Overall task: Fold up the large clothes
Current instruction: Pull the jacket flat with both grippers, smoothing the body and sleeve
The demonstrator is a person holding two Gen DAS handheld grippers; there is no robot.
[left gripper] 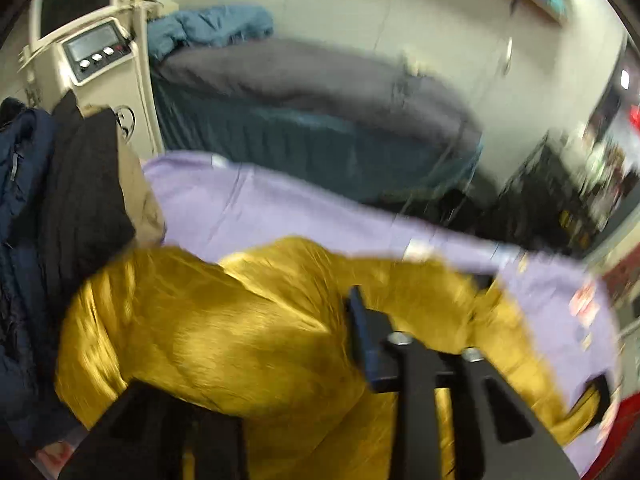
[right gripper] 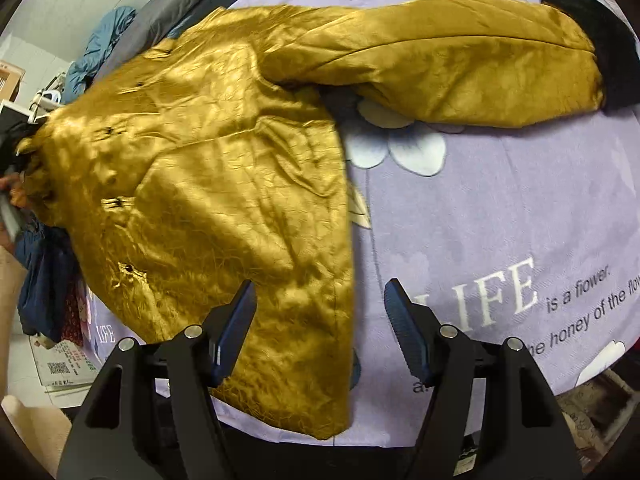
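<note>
Lying under right tool (right gripper: pixel 320 324): gold jacket (right gripper: pixel 208 168)

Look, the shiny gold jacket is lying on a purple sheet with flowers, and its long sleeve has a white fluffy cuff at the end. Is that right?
Almost. The gold jacket does lie on the purple sheet with flowers, but the fluffy cuff at the end of its long sleeve is black, not white. The right wrist view shows it.
</note>
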